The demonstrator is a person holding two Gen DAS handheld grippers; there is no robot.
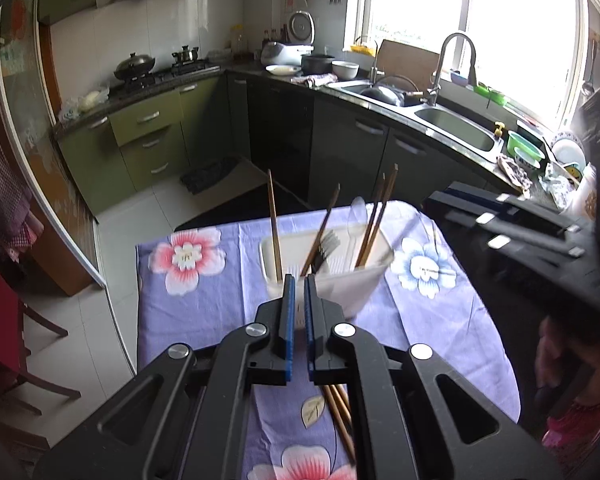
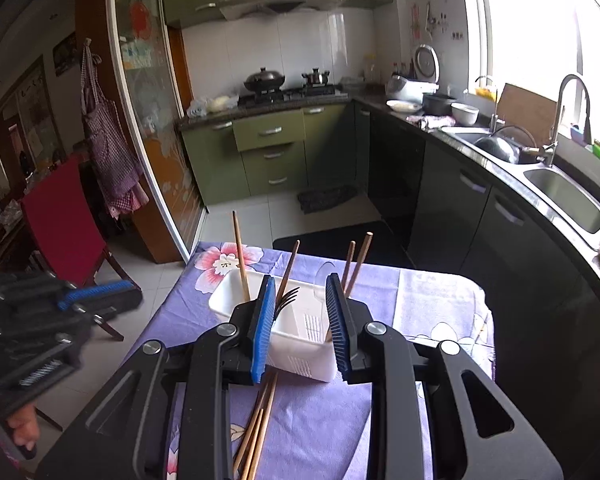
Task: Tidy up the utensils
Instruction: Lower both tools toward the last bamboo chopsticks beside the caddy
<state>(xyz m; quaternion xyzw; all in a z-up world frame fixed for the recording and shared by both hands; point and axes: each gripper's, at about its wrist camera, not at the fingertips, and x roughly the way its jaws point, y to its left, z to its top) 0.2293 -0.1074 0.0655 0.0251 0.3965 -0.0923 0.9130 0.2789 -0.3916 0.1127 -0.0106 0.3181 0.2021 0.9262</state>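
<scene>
A kitchen desk (image 2: pixel 432 292) under floral cloth carries a white utensil bin (image 2: pixel 300 344) with upright chopsticks (image 2: pixel 241 256); loose chopsticks (image 2: pixel 260 424) lie nearer. Left tool (image 1: pixel 299 280) closed, empty; right tool (image 2: pixel 300 284) parted, empty.

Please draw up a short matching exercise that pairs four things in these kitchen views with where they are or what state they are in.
Things:
1. loose chopsticks
2. black fork
3. left claw
4. right claw

Places or states:
A. standing in the white caddy, tines up
B. jaws parted, nothing between them
C. lying flat on the flowered tablecloth, in front of the caddy
D. jaws shut, nothing held

Pairs: 1-C, 2-A, 3-D, 4-B
</scene>
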